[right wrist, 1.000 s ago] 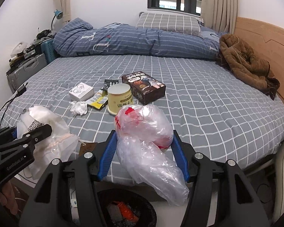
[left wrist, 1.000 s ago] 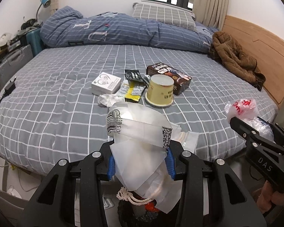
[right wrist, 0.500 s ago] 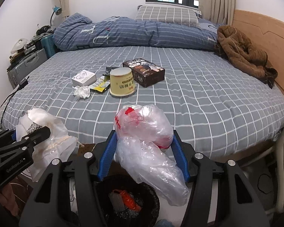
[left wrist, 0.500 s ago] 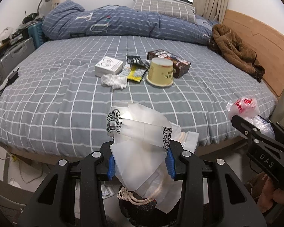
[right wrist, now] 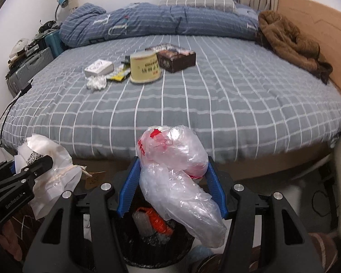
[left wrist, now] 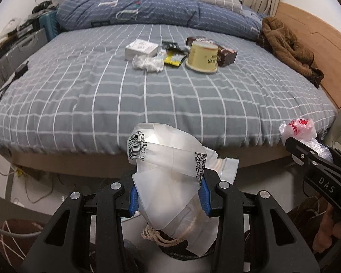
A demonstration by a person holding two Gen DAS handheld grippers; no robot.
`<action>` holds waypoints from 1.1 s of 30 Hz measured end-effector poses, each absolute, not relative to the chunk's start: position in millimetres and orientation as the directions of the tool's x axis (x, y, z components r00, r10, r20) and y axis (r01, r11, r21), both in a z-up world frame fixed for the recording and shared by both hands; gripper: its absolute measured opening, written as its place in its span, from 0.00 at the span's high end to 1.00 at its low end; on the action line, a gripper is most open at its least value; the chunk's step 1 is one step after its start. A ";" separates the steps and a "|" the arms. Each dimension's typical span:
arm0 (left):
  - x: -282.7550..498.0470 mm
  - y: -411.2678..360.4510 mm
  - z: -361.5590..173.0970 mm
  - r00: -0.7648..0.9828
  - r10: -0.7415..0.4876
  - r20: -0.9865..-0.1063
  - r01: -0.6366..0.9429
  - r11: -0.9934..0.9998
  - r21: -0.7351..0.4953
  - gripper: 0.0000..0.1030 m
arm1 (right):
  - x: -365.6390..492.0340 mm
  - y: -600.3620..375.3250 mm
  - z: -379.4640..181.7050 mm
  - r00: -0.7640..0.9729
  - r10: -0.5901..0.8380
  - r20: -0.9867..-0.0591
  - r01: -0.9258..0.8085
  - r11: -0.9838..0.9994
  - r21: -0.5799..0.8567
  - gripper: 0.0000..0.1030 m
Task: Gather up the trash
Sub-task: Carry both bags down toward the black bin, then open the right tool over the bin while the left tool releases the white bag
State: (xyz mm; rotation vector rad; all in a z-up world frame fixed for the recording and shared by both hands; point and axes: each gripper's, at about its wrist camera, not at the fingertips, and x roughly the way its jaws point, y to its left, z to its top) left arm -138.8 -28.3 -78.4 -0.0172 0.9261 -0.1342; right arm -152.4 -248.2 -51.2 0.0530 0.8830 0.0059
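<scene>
Bed, grid sheet: cup, boxes, wrappers, duvet, jacket.

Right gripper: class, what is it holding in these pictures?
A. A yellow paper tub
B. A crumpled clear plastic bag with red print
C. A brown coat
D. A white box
B: the right gripper is shut on the crumpled clear plastic bag with red print, over the trash bin.
</scene>
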 end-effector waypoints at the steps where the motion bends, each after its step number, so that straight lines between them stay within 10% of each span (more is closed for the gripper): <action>1: -140.5 -27.8 -80.8 0.590 -0.119 -0.799 0.105 0.992 -0.070 0.61 | -153.8 -247.7 -54.8 0.625 0.028 -0.780 0.018 0.999 0.051 0.47; 28: -136.0 26.8 -193.7 0.407 -0.049 -0.912 -0.005 0.998 -0.056 0.61 | -144.2 -199.1 -179.8 0.350 0.011 -0.937 -0.045 0.999 -0.005 0.43; 33: -138.2 36.9 -195.3 0.408 -0.044 -0.912 -0.009 0.999 -0.052 0.61 | -142.4 -185.2 -178.5 0.366 0.005 -0.931 -0.066 0.998 -0.021 0.23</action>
